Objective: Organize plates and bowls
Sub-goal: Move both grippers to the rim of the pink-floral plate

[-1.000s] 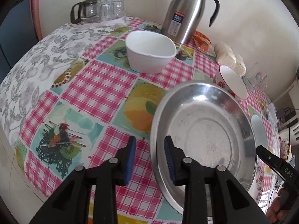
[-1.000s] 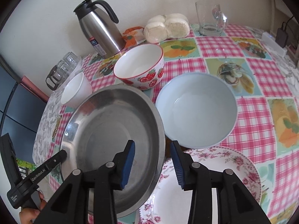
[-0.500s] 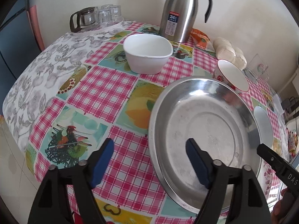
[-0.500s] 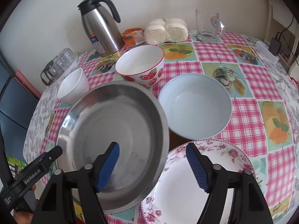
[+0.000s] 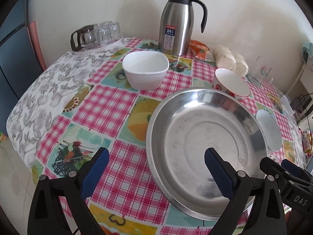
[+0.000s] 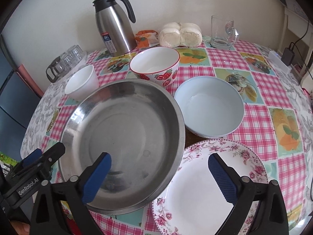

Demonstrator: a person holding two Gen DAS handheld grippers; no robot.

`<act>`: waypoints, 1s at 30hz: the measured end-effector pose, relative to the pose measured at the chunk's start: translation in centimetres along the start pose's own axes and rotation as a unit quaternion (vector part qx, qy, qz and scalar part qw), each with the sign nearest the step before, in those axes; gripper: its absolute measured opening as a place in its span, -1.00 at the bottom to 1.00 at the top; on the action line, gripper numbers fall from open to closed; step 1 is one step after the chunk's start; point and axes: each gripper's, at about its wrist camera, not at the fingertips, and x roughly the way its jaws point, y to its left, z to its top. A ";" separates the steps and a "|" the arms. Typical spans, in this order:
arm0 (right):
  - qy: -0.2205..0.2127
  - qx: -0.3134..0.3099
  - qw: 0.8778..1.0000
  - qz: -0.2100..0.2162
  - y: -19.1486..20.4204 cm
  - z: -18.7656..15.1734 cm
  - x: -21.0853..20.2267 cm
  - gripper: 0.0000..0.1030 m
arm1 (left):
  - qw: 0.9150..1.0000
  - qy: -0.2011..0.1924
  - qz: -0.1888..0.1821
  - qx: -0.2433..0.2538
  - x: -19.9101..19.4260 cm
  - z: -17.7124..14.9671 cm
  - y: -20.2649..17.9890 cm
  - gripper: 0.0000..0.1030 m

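Note:
A wide steel dish (image 5: 205, 146) lies on the checked tablecloth. My left gripper (image 5: 156, 169) straddles the dish's near-left rim; its jaws are opening and the blue pads (image 5: 217, 173) stand clear of the metal. My right gripper (image 6: 159, 176) straddles the right rim of the steel dish (image 6: 123, 137) where it overlaps a floral plate (image 6: 207, 188); its jaws are opening too, and its pads touch nothing. Behind stand a pale blue bowl (image 6: 209, 107), a strawberry bowl (image 6: 154, 66) and a white square bowl (image 5: 145, 69).
At the back by the wall are a steel thermos jug (image 5: 176, 23), a glass pot with tumblers (image 5: 93, 35), wrapped buns (image 6: 180, 34) and a glass mug (image 6: 223, 33). A charger and cables (image 6: 288, 54) sit at the right. The table edge (image 5: 25, 156) drops away on the left.
Both pairs of jaws have spread from narrow around the steel dish's rim to wide apart. Both grippers have drawn back a little, so more of the table shows.

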 end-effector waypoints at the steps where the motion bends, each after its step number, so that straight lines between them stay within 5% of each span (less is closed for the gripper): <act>1: -0.003 0.002 1.000 0.001 -0.1 0.0 -0.1 1.00 | 1.000 -0.005 -0.001 0.002 -0.2 0.0 -0.1 0.91; 9: -0.018 0.016 1.000 0.019 -1.2 -0.6 -0.9 1.00 | 0.999 -0.040 -0.014 0.009 -1.7 -0.2 -0.9 0.92; 24: -0.088 0.115 0.989 -0.009 -9.1 -0.9 -5.6 1.00 | 0.984 -0.066 -0.163 -0.009 -5.0 -0.7 -4.1 0.92; 30: -0.078 0.153 0.985 -0.023 -12.0 -1.4 -5.8 1.00 | 0.981 -0.058 -0.185 0.006 -6.2 -2.0 -6.4 0.92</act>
